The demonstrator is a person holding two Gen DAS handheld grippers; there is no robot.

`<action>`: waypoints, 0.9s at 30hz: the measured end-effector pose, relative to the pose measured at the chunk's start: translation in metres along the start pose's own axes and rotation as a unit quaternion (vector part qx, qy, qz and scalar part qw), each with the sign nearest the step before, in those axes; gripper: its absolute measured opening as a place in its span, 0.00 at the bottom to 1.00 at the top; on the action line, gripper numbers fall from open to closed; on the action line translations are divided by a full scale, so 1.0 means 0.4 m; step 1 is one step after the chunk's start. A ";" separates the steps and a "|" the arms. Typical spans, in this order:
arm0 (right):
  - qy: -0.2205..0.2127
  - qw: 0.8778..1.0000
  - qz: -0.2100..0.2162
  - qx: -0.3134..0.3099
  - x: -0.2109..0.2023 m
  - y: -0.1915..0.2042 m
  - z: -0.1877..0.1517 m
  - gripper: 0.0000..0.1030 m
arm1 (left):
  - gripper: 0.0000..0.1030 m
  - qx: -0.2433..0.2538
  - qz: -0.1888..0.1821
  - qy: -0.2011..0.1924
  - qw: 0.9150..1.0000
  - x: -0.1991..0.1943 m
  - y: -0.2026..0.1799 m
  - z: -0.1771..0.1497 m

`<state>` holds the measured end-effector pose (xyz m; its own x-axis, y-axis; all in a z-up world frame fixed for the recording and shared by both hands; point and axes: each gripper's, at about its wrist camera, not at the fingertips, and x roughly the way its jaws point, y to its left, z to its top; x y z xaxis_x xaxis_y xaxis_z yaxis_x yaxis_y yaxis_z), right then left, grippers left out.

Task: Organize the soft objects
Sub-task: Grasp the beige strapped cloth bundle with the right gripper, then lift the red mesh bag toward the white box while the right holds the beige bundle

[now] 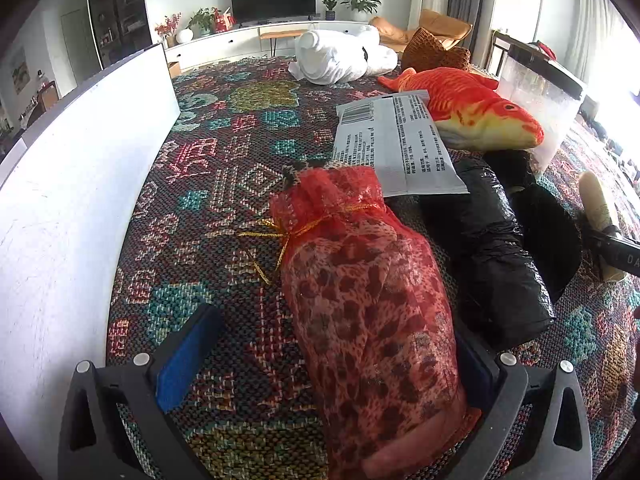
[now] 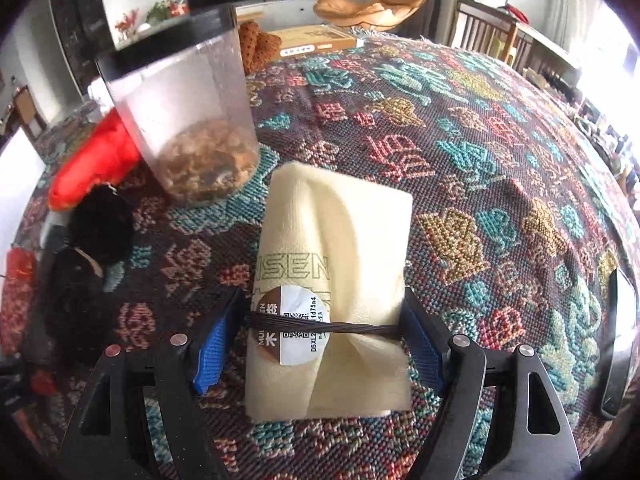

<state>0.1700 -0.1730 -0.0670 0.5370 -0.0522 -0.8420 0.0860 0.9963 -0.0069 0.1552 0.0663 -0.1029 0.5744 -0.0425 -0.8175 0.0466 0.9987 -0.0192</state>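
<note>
Between wide-spread left tool (image 1: 324, 364) fingers lies a red pouch (image 1: 368, 300); right tool (image 2: 320, 340) clamps cream towel (image 2: 332, 280).

Open patterned cloth (image 2: 460, 152) lies right of the cream towel (image 2: 332, 264); the clear tub (image 2: 180, 120) and black bundle (image 2: 100, 224) crowd its left.

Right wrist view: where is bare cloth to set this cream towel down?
Bare patterned cloth runs ahead and right of the cream towel, up to the flat box. The left is crowded: clear canister, red plush fish and black bundles.
</note>
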 end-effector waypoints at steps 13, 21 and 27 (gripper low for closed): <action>-0.045 0.999 0.001 0.004 0.003 -0.025 -0.006 0.80 | 1.00 0.001 0.001 0.000 1.000 0.001 0.001 0.001; -0.045 0.999 0.002 0.004 -0.005 -0.021 -0.012 0.80 | 1.00 0.001 0.001 0.000 1.000 0.001 0.001 0.001; -0.045 0.999 0.002 0.004 -0.005 -0.021 -0.012 0.80 | 1.00 0.001 0.001 0.000 1.000 0.002 0.001 0.001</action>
<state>0.1641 -0.1808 -0.0679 0.6112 -0.0539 -0.7896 0.0898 0.9960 0.0015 0.1560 0.0666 -0.1031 0.5738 -0.0406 -0.8180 0.0466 0.9988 -0.0169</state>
